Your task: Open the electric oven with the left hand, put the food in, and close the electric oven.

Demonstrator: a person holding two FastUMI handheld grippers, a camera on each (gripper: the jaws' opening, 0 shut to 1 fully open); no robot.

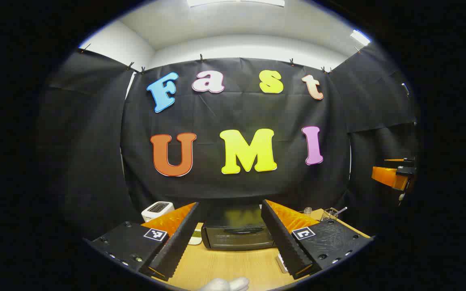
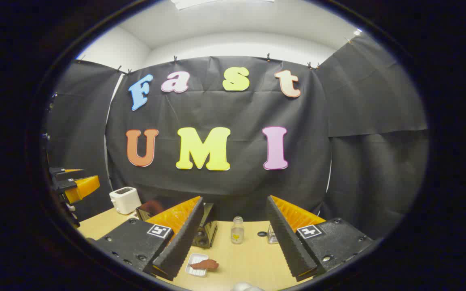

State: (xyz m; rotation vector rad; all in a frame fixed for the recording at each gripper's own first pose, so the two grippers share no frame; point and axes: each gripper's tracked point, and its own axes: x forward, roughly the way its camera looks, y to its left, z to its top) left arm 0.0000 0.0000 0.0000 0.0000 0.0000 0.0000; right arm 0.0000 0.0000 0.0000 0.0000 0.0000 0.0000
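Note:
The black electric oven point(image 1: 237, 236) stands on the wooden table point(image 1: 225, 264) straight ahead in the left gripper view, its door closed and the handle across the front. My left gripper point(image 1: 229, 203) is open, held short of the oven with nothing between its fingers. In the right gripper view a brown piece of food point(image 2: 205, 264) lies on a small white tray point(image 2: 195, 270) near the front of the table. My right gripper point(image 2: 234, 199) is open above and behind the tray, empty. The oven point(image 2: 205, 231) is partly hidden there behind one finger.
A white toaster point(image 2: 124, 199) stands at the back left. A small glass bottle point(image 2: 237, 229) and a jar point(image 2: 271, 236) stand mid-table. A wire basket point(image 1: 332, 213) sits back right. A white object point(image 1: 225, 285) lies at the near table edge. Black cloth walls enclose the booth.

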